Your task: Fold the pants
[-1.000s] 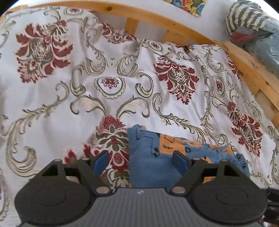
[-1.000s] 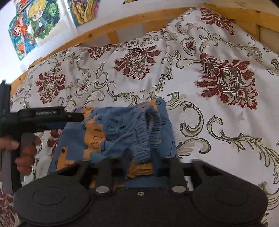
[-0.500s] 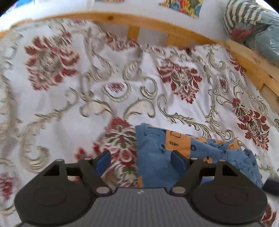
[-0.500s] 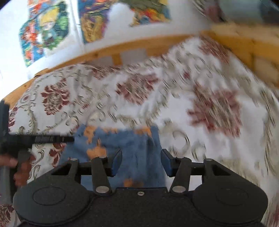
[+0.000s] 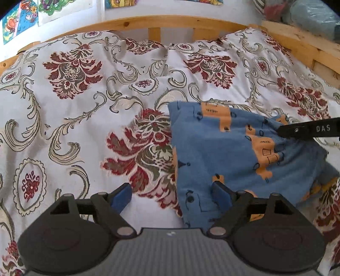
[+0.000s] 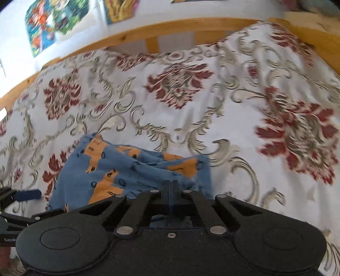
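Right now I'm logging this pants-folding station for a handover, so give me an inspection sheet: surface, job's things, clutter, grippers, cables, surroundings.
Surface: bedspread, white with red floral and scroll print, wrinkled.
Job's things: pants, blue with orange patches, bunched and partly folded on the bedspread.
Clutter: nothing seen on the bedspread; bundled fabrics behind the far corner.
Grippers: left gripper open, one finger over the pants' near edge, gripping nothing; right gripper has just closed, shut on the pants' gathered edge.
Cables: nothing seen.
Surroundings: wooden bed rail, colourful pictures on a white wall.
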`<state>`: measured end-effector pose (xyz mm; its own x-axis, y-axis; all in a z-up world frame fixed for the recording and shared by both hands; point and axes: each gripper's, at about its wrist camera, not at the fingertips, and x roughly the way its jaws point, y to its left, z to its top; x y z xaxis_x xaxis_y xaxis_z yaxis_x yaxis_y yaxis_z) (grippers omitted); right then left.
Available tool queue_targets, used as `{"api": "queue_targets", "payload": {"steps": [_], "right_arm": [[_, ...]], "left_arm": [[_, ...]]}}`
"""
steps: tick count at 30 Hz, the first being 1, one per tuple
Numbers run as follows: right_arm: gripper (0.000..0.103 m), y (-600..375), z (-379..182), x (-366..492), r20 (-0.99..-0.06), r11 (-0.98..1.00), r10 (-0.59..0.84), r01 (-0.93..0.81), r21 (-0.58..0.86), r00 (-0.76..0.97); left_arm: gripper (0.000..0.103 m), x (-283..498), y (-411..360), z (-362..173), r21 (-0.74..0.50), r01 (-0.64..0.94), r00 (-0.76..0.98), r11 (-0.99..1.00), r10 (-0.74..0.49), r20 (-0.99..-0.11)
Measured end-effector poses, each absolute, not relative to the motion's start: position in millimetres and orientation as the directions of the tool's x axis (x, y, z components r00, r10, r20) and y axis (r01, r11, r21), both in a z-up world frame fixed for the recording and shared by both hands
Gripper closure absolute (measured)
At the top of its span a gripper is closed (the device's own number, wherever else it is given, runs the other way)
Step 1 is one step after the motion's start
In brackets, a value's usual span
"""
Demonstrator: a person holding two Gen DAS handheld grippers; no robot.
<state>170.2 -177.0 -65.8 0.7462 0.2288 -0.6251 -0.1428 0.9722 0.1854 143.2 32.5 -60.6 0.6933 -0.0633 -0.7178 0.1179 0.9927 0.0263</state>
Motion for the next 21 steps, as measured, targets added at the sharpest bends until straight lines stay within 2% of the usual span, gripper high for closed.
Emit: {"api": "queue_targets", "payload": {"steps": [1, 2, 3, 7, 11, 19, 20, 21], "right_arm": [[0.097, -179, -62, 162, -0.604, 0.969, 0.238, -0.145, 0.198, 0.760], [0.084, -179, -57, 151, -0.585, 0.970, 0.235, -0.149, 0.192, 0.776], [0.081, -176, -53, 141, -0.569, 0.971, 0.235, -0.164, 0.175, 0.788], [0.080, -158, -52, 111, -0.564, 0.963, 0.268, -0.234, 0.134, 0.781], [0.079, -148, -67, 99, -0.604, 0.975, 0.211, -0.209, 0.074, 0.769], [0.079, -149, -65, 85, -0.597, 0.981, 0.191, -0.174, 0.086, 0.779], [0.074, -151, -60, 81, -0.587, 0.980, 0.195, -0.172, 0.096, 0.786], [0.064, -153, -55, 77, -0.571, 0.979, 0.202, -0.174, 0.103, 0.796]], "left_arm": [[0.016, 142, 33, -61, 0.022, 0.120, 0.693, 0.993, -0.068, -0.718], [0.016, 142, 34, -60, 0.017, 0.119, 0.690, 0.993, -0.070, -0.721], [0.016, 142, 36, -59, 0.010, 0.117, 0.686, 0.993, -0.073, -0.724], [0.016, 137, 38, -49, 0.004, 0.099, 0.691, 0.995, -0.066, -0.720], [0.016, 130, 35, -50, 0.017, 0.094, 0.684, 0.995, -0.052, -0.728], [0.011, 122, 41, -53, 0.016, 0.087, 0.676, 0.996, -0.047, -0.736], [0.011, 121, 42, -52, 0.013, 0.084, 0.674, 0.996, -0.047, -0.737], [0.011, 120, 43, -51, 0.010, 0.083, 0.672, 0.996, -0.048, -0.739]]}}
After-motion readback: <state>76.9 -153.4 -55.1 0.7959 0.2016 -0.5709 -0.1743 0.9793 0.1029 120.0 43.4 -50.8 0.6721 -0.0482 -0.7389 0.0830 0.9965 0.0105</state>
